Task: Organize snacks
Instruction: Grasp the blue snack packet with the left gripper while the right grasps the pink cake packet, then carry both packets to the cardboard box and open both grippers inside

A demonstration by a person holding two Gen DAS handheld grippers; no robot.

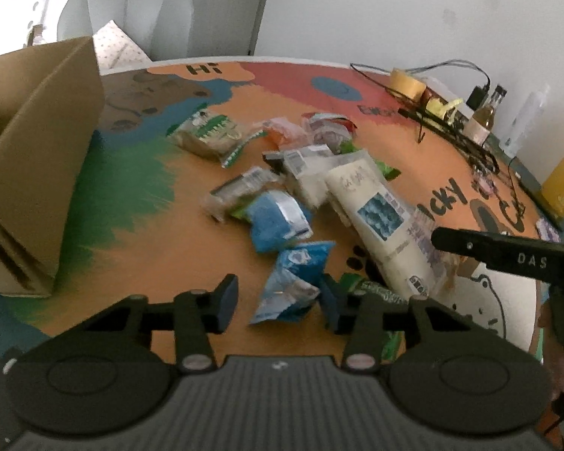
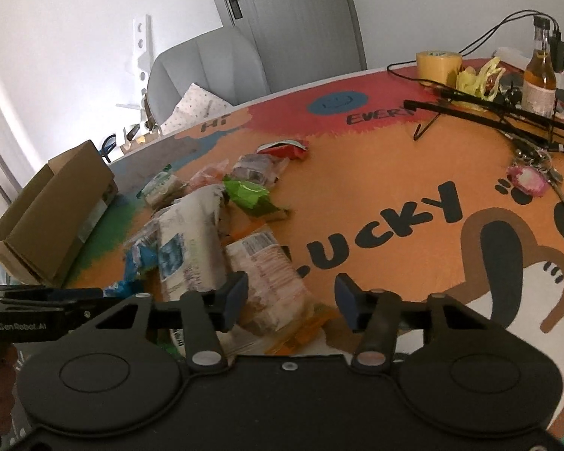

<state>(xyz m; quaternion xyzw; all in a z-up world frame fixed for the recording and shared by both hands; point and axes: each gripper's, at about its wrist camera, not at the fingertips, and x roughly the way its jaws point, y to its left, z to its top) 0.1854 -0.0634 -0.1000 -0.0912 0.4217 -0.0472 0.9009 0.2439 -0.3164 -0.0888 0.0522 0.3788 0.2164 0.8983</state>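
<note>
The grasping step is judged in hand: the left claw [image 1: 278, 300], part-open, straddles an ungripped blue packet [image 1: 289, 285] mid-tabletop [image 1: 176, 248] (the right claw [image 2: 291, 302] likewise over a tan packet [image 2: 270, 274]); closing fully is called for next.

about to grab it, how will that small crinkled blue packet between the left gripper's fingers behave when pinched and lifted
The blue packet looks like thin foil film, creased and puffed, so it will probably crumple and flop rather than hold shape. Small and part air, it is likely light. Its glossy surface may slip between the left hand-held gripper pads, which stand either side without visibly pressing.
</note>
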